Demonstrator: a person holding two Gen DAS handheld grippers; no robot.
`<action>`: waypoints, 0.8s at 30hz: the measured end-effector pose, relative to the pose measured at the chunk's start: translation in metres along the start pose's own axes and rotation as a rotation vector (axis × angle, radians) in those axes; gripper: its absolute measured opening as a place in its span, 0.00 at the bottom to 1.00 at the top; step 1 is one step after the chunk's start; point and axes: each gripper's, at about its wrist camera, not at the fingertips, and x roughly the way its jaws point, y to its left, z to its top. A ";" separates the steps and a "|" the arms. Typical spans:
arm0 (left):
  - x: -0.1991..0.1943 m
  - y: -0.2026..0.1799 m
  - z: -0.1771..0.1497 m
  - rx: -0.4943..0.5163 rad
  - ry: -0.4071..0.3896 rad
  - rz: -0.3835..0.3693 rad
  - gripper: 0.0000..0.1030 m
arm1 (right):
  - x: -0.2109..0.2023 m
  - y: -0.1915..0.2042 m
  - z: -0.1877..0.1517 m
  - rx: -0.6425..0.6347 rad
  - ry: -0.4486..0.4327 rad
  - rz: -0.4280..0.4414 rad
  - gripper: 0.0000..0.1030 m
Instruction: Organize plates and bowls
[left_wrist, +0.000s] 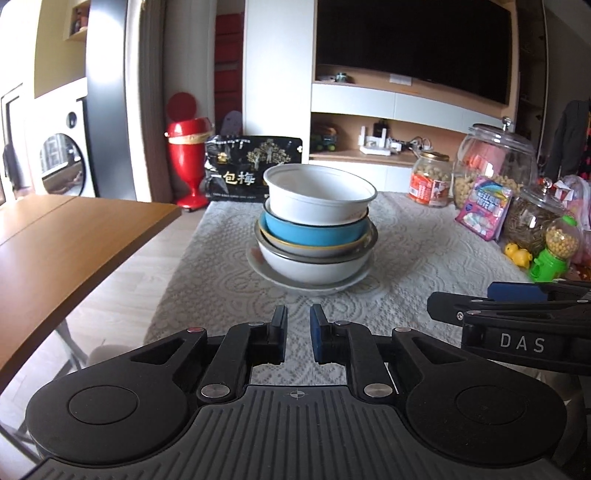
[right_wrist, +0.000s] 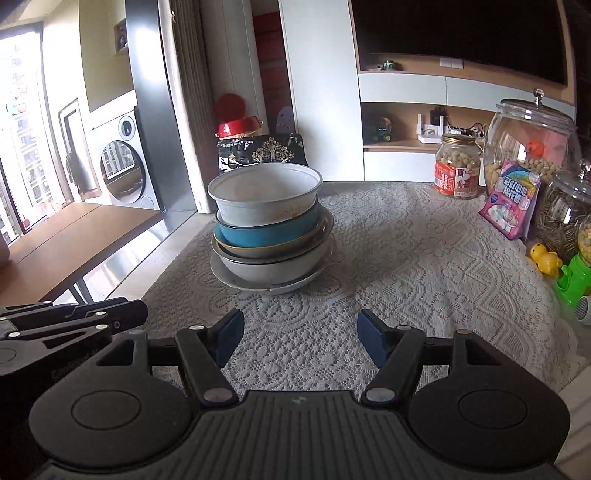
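Observation:
A stack of dishes stands in the middle of the lace-covered table (left_wrist: 406, 258). A white bowl (left_wrist: 317, 195) sits on top, tilted a little. Under it come a blue bowl (left_wrist: 306, 236), a gold-rimmed dish, a large pale bowl (left_wrist: 314, 269) and a white plate (left_wrist: 258, 264) at the bottom. My left gripper (left_wrist: 298, 314) is shut with nothing in it, a short way in front of the stack. My right gripper (right_wrist: 301, 321) is open and empty, and the stack (right_wrist: 266, 232) lies ahead of it, slightly left. Each gripper shows at the edge of the other's view.
Glass jars (left_wrist: 495, 162), a pink snack bag (left_wrist: 484, 206), a yellow duck (left_wrist: 517, 254) and a green gumball toy (left_wrist: 554, 254) crowd the table's right side. A black bag (left_wrist: 255, 166) stands behind the stack. A wooden table (left_wrist: 55, 251) lies to the left across a floor gap.

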 end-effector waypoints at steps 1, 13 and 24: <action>0.001 0.001 0.000 -0.006 0.007 -0.032 0.15 | -0.001 0.001 0.001 -0.002 -0.005 0.004 0.66; 0.008 -0.003 -0.003 0.009 0.049 -0.034 0.16 | 0.009 0.003 -0.002 0.004 0.051 0.026 0.66; 0.009 -0.004 -0.002 0.012 0.054 -0.033 0.16 | 0.010 0.003 -0.002 0.004 0.059 0.029 0.66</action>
